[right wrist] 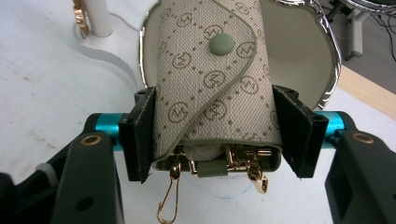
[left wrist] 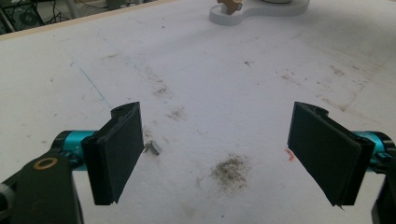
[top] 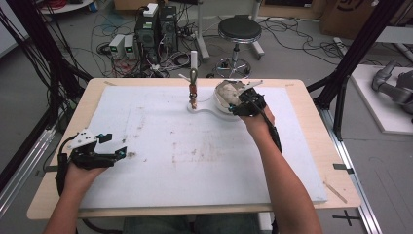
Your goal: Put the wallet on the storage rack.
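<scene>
A beige monogrammed key pouch (right wrist: 210, 79) with a green snap and gold clips hanging from its near end sits between the jaws of my right gripper (right wrist: 215, 135), which is shut on it. The pouch reaches over a white dish (right wrist: 303, 60) with a shiny rim. In the high view my right gripper (top: 246, 103) is at the far middle of the table, at that dish (top: 221, 105). A white stand (top: 195, 105) with an upright post holds a small gold piece just left of it. My left gripper (top: 114, 146) rests open at the near left, its jaws (left wrist: 219, 154) wide apart over bare board.
A white foam board (top: 195, 156) with smudges and dirt marks covers the wooden table (top: 311, 97). Behind the table stand a stool (top: 238, 31), computer boxes and cables on the floor. Black frame posts rise at both sides.
</scene>
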Demonstrator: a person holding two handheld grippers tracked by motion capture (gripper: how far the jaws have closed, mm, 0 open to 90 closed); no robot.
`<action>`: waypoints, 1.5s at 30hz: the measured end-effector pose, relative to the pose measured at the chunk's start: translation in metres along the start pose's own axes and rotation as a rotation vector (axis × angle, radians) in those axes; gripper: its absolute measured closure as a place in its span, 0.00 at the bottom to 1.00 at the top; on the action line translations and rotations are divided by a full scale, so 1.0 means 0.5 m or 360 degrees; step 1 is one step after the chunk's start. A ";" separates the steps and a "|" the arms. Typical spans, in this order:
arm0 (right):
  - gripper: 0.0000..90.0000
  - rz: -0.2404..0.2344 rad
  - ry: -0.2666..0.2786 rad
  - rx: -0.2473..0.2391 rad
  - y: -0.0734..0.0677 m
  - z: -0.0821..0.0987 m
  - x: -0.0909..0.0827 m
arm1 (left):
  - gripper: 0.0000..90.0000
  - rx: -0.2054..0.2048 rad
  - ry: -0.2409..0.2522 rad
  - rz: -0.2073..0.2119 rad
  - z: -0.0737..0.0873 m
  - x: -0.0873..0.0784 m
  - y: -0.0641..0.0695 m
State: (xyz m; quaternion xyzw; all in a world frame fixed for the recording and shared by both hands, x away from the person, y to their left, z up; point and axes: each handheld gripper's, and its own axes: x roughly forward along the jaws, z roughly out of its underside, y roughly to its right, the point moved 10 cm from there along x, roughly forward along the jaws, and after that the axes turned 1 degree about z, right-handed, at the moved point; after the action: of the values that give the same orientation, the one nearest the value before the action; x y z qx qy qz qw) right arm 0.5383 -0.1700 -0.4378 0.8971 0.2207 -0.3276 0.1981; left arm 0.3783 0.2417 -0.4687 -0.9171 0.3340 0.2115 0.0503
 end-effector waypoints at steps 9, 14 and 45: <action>0.41 0.0019 -0.0015 0.0041 0.017 0.002 0.007 | 0.20 -0.0006 -0.0005 -0.0004 0.003 0.000 -0.002; 0.40 0.0037 -0.0006 0.0052 0.016 -0.002 0.010 | 0.20 -0.0008 -0.0003 -0.0002 0.002 0.000 -0.001; 0.25 -0.0001 0.0229 0.0067 0.003 -0.010 -0.105 | 0.20 0.0009 0.0006 0.0014 -0.006 0.002 0.007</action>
State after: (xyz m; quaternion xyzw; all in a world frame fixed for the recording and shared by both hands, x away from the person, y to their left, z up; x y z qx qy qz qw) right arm 0.5052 -0.1826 -0.3984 0.9222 0.2276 -0.2669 0.1628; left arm 0.3778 0.2376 -0.4665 -0.9159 0.3387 0.2092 0.0513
